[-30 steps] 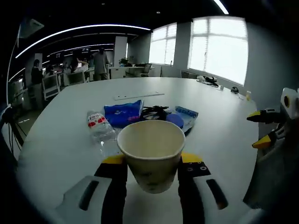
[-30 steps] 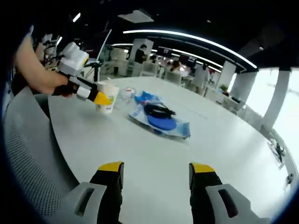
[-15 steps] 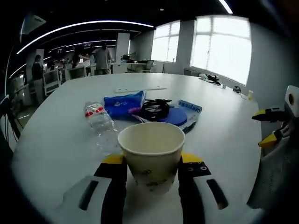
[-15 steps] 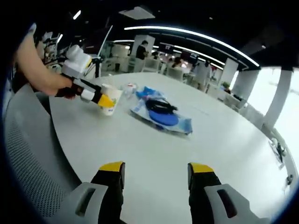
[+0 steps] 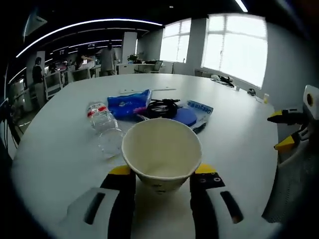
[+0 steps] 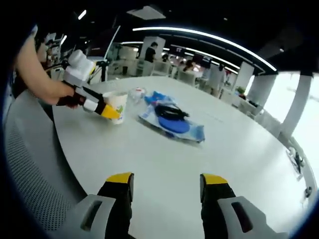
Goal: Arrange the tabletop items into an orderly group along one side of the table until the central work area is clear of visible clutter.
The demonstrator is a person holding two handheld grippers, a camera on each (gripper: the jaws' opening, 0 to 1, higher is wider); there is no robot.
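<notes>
Both yellow-tipped jaws of the left gripper (image 5: 162, 172) clamp a cream paper cup (image 5: 162, 154) above the white round table (image 5: 239, 134), while the right gripper (image 6: 162, 181) hovers agape, holding nothing.

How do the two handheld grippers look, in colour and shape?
Each gripper has two black fingers with yellow tips on a light grey body with dark slots: left gripper, right gripper. In the right gripper view, the left gripper's body is white with a black handle.

A wide white bench (image 5: 60, 129) carries a clear plastic bottle (image 5: 102, 127) lying on its side, a blue packet (image 5: 129, 103) and a blue pouch (image 5: 197, 112) under black cables (image 5: 162, 106).
</notes>
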